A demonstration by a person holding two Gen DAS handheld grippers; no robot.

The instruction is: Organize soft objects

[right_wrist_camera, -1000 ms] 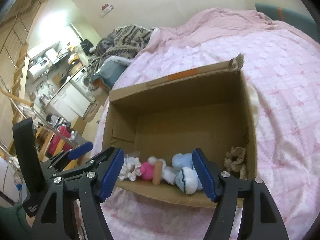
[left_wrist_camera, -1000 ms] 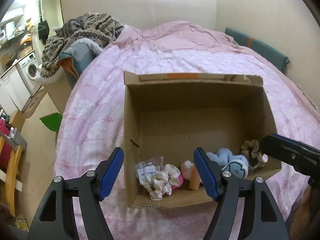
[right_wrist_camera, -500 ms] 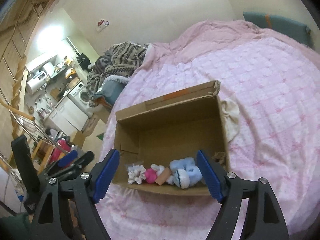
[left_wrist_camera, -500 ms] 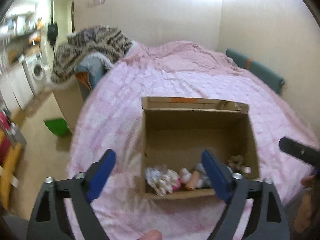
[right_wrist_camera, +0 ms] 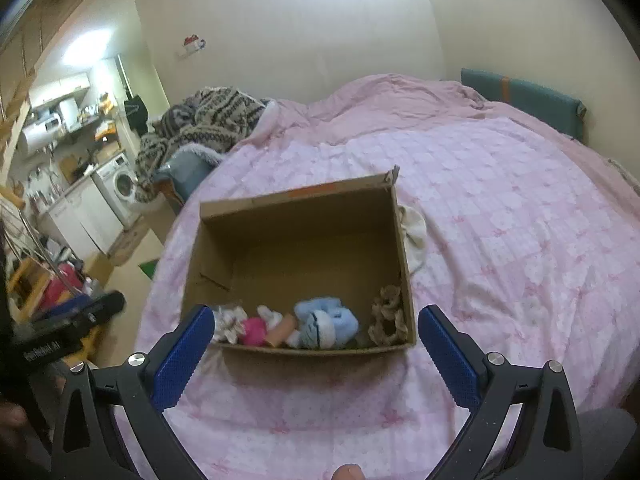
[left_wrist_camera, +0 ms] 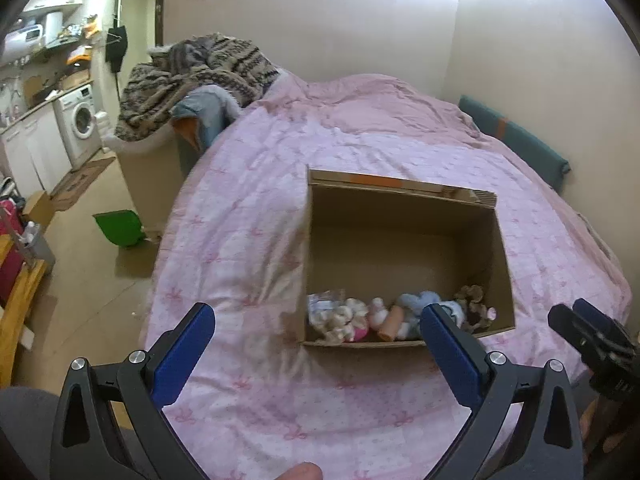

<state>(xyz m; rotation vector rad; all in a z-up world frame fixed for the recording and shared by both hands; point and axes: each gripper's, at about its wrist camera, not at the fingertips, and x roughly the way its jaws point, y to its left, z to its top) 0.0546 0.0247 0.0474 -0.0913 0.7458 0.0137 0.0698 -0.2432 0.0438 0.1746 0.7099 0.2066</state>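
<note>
An open cardboard box sits on the pink bed. Along its near wall lie a white frilly scrunchie, a pink soft toy, a peach roll, light blue fluffy socks and a brown scrunchie. My left gripper is open and empty, held back above the bed in front of the box. My right gripper is open and empty too, also short of the box.
A white cloth lies on the bed against the box's right side. A patterned blanket pile and a blue cushion are at the bed's far left. A green bin stands on the floor. A teal headboard pad lines the right wall.
Both grippers have pulled back and up from the box, which now looks smaller and farther away. Both stay open and empty. The objects in the box have not moved.
</note>
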